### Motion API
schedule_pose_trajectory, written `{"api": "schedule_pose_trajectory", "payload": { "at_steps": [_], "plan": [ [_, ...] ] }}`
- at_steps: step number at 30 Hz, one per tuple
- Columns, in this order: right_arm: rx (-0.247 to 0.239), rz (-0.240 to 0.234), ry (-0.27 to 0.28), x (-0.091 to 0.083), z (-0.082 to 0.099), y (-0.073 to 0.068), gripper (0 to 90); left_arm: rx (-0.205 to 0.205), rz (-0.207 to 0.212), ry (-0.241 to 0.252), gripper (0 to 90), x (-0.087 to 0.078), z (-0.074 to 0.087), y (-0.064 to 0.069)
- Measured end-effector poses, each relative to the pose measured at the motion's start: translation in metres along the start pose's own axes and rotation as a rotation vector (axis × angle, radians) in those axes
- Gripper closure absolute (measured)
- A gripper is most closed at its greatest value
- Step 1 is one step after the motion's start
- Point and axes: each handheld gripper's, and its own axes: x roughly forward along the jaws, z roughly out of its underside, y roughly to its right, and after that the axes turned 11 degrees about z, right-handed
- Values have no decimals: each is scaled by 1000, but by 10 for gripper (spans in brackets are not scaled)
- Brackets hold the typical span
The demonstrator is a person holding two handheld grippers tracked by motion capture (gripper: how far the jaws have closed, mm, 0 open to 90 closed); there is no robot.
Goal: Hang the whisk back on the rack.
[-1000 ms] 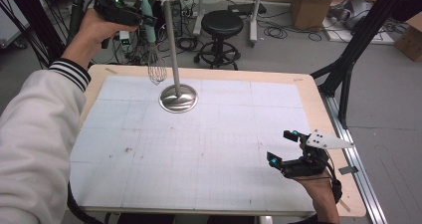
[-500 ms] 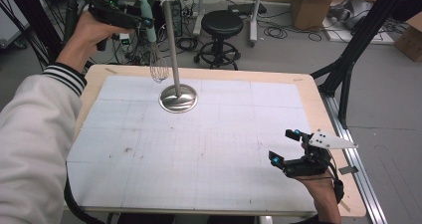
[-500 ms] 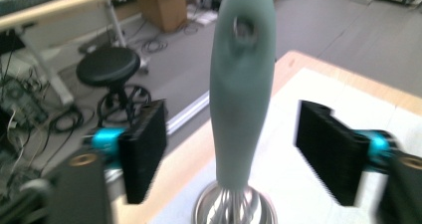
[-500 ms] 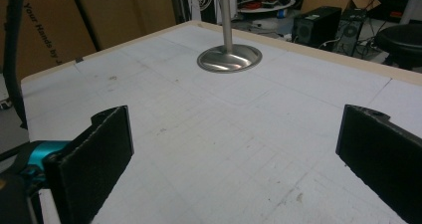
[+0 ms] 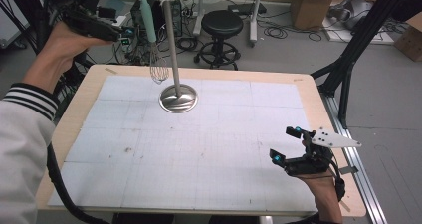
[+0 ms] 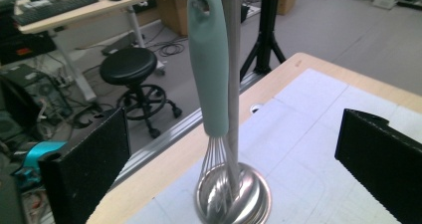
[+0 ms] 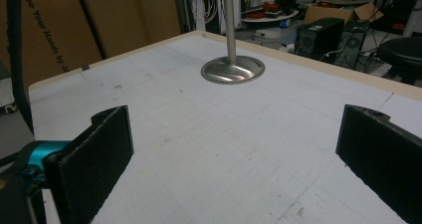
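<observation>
Here the whisk (image 5: 151,37) hangs upright from the top of the metal stand (image 5: 177,95), handle up, wires down, at the table's (image 5: 318,102) far edge. The left gripper (image 5: 124,36) sits just beside the handle; its jaws have just been opening and now stand wide with nothing between them (whisk released). The right gripper (image 5: 282,145), also open and empty, rests well apart at the near right corner, so the left is nearer.

Your whisk (image 5: 151,35) hangs from the top of the stand (image 5: 177,97), just left of its pole, wires down, above the table (image 5: 89,92). The stand sits at the far middle of the table. Your left gripper (image 5: 124,37) is left of the whisk; your right gripper (image 5: 286,145) is near the table's near right corner.
</observation>
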Motion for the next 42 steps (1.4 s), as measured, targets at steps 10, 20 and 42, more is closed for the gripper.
{"api": "schedule_pose_trajectory", "payload": {
  "at_steps": [10, 20, 42],
  "plan": [
    [20, 10, -8, -3, 6, 6, 3, -1, -19, 27, 17, -19, 30, 19],
    [25, 25, -6, -4, 7, 6, 3, 1, -12, 53, 17, -44, 66, 48],
    [16, 8, -16, 0, 9, 4, 3, 9, 80, 99, 17, -38, 176, 110]
  ]
}}
